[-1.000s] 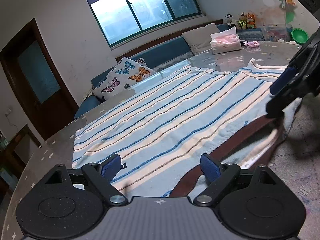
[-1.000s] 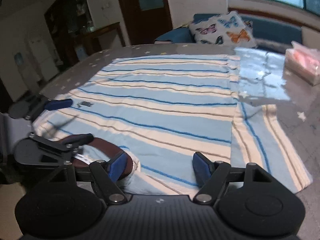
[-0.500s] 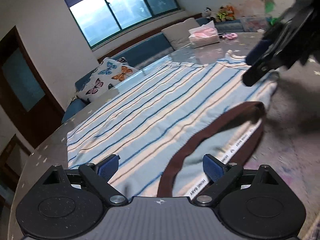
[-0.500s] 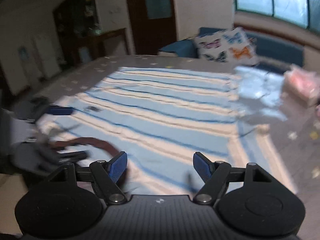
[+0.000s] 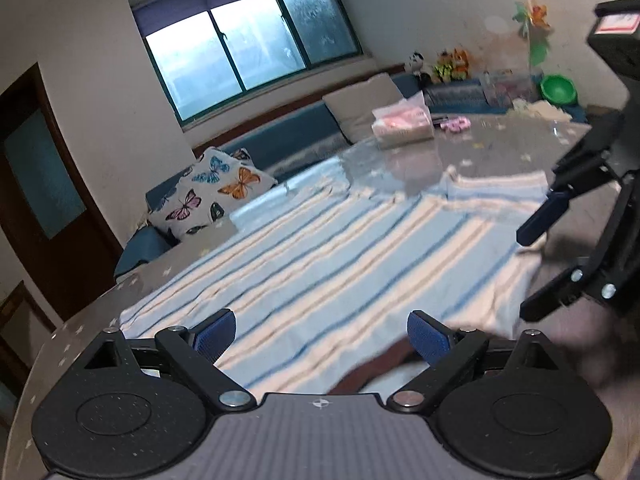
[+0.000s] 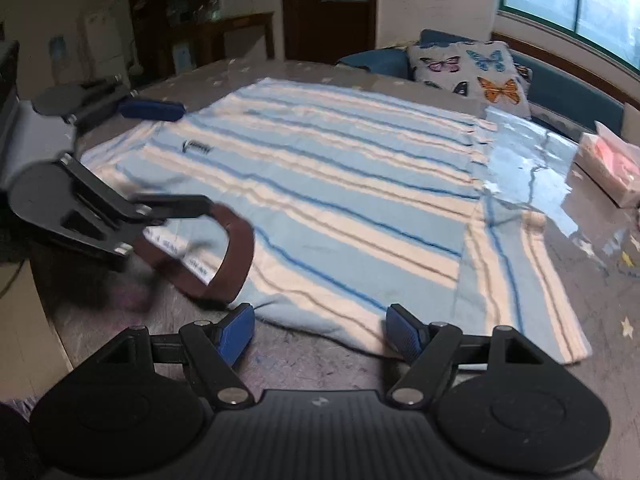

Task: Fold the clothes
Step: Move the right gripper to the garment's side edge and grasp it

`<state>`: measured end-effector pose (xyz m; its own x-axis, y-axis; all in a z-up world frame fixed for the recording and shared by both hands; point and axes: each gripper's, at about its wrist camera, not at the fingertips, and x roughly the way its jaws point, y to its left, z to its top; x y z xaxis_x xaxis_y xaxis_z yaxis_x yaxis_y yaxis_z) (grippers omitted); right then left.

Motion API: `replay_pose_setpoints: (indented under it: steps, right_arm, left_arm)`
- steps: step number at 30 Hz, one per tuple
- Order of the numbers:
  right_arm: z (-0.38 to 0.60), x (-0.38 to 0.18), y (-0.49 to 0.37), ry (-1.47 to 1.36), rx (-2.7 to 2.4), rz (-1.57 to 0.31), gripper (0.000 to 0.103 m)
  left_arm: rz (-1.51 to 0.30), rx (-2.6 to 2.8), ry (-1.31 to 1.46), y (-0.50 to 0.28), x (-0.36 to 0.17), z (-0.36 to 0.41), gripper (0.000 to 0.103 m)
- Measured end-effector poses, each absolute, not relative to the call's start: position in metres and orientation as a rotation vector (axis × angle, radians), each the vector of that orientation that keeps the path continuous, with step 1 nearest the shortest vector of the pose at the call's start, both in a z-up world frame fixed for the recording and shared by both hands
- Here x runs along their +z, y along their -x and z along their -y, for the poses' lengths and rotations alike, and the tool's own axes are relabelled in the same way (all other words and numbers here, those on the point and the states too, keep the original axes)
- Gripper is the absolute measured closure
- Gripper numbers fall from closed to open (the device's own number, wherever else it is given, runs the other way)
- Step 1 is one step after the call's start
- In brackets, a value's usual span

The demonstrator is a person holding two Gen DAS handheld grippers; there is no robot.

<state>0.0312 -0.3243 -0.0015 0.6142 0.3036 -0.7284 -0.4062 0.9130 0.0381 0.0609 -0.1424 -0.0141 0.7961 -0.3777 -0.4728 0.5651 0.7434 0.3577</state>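
Behind everything sits a dim living room: a wide window at twelve o'clock in my left wrist view, a blue bench sofa beneath it, and a dark wooden door at nine o'clock. Filling most of both views is the grey star-patterned table, glossy where it catches the window light.

Spread flat across that table is the striped shirt, pale blue with cream and darker blue bands. In my right wrist view it covers the centre of the table, with one sleeve lying out toward four o'clock. Its brown collar sits at the near edge, around eight o'clock of centre, with a white label showing inside the neck.

On the sofa at eleven o'clock in the left view leans a butterfly cushion. A pink tissue pack rests on the far side of the table at one o'clock.

My left gripper hovers over the shirt's near edge, its blue pads spread wide with nothing pinched between them. My right gripper hangs just short of the hem, pads likewise apart and touching no cloth; the hem edge lies between and just beyond them.
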Motion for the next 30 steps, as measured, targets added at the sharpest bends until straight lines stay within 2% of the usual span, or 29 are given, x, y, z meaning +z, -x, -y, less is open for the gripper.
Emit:
replay_pose_setpoints:
  steps: [9,16,25,30]
  right_arm:
    - [0.366,0.005,-0.036,0.031,0.314,-0.812,0.031]
    - [0.378,0.015,-0.078,0.001,0.274,-0.751,0.038]
    - [0.385,-0.01,-0.138,-0.004,0.234,-0.754,0.038]
    - [0.406,-0.017,-0.138,-0.035,0.173,-0.759,0.038]
  left_arm:
    - [-0.453,-0.602,-0.544,-0.063,-0.041,0.167,0.008]
    - [-0.459,-0.598,-0.528,-0.06,-0.044,0.163,0.008]
    - [-0.468,-0.604,-0.512,-0.063,-0.044,0.16,0.008]
    - [-0.471,-0.606,-0.504,-0.065,-0.044,0.158,0.007]
